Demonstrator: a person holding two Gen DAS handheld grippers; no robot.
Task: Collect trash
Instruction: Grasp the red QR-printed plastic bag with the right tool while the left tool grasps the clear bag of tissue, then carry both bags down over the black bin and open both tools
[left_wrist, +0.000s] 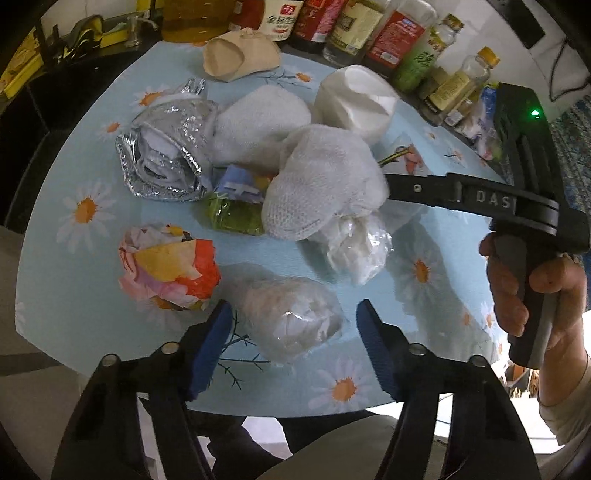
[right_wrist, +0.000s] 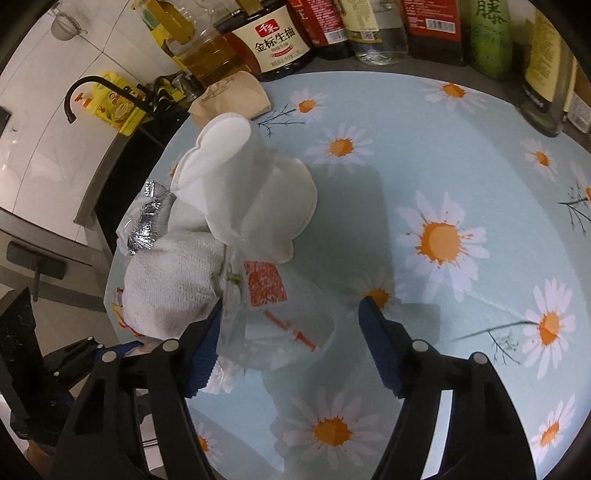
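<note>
We judge the collecting barely begun: every piece of trash we can see lies on the surface (left_wrist: 74, 295), and no bin or bag to receive it shows in either view.

The pile sits mid-surface. There is a foil wrapper (left_wrist: 162, 155), a white cloth wad (left_wrist: 325, 181), a second white wad (left_wrist: 258, 122) behind it, a crushed white cup (left_wrist: 354, 99), a brown paper cup (left_wrist: 240, 55) near the bottles (left_wrist: 351, 22), a green packet (left_wrist: 232, 218), a coloured paper ball (left_wrist: 170, 269) on its own towards the near edge, and two clear plastic bags.

The left gripper (left_wrist: 293, 332) hangs over the nearer clear bag (left_wrist: 291, 321). Its jaws stand part spread, one either side of the bag, and as far as we can tell the pads are not yet pressing on it.

The right gripper (right_wrist: 290, 332) straddles a clear bag with red print (right_wrist: 273, 317) that lies against the cloth wad and the cup. Its left pad looks to be touching the plastic, its right pad stands clear over bare surface, so nothing is pinched there either.

So nothing is lifted and nothing put away. We would say two grasps are being set up at once, and after these two bags the whole rest of the pile is left to gather.
</note>
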